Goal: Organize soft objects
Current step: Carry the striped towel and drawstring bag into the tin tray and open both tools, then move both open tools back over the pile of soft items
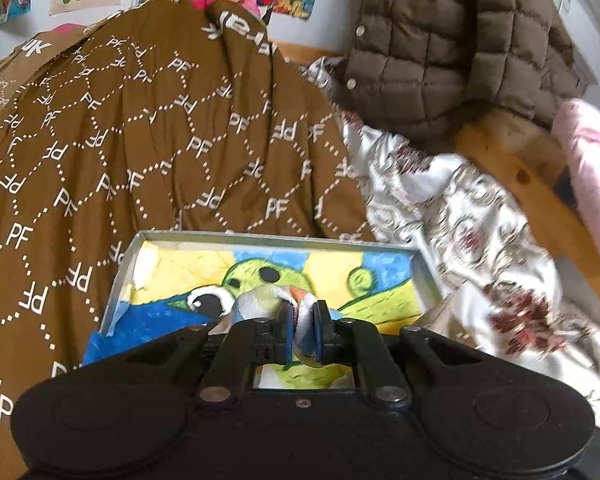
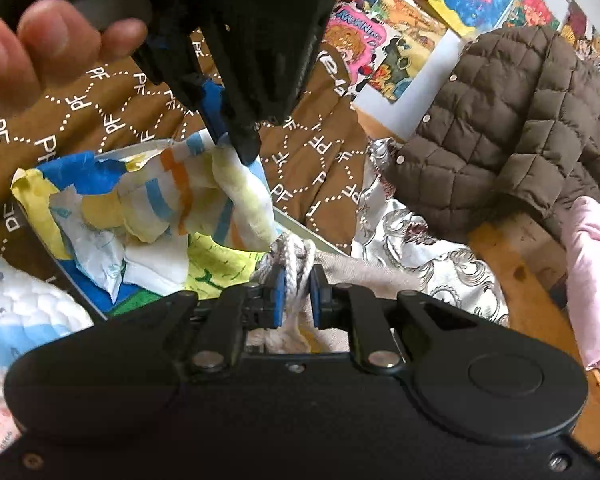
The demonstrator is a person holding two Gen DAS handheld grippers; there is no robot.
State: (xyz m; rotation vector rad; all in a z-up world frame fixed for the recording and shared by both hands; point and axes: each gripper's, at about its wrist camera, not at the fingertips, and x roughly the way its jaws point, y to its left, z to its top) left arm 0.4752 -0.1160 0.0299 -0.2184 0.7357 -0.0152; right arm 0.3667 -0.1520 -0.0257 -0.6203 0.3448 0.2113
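Note:
My left gripper (image 1: 302, 320) is shut on a bunched corner of a striped cloth (image 1: 256, 304) in white, blue and orange. It holds the cloth over a shallow grey box (image 1: 268, 236) whose bottom bears a green, yellow and blue painting. In the right wrist view a hand carries that left gripper (image 2: 230, 146) in from the top. The striped cloth (image 2: 168, 196) hangs from it and drapes into the box (image 2: 304, 236). My right gripper (image 2: 296, 280) is shut on a white knitted cord (image 2: 296, 262) attached to a beige cloth (image 2: 356, 274) at the box's near right corner.
A brown cloth printed with PF (image 1: 140, 140) lies behind and left of the box. A silver floral cloth (image 1: 460, 216) spreads to the right. A brown quilted jacket (image 1: 440, 40) hangs over a wooden frame (image 1: 512, 160), beside a pink cloth (image 1: 592, 168). A white quilted cloth (image 2: 16, 312) lies lower left.

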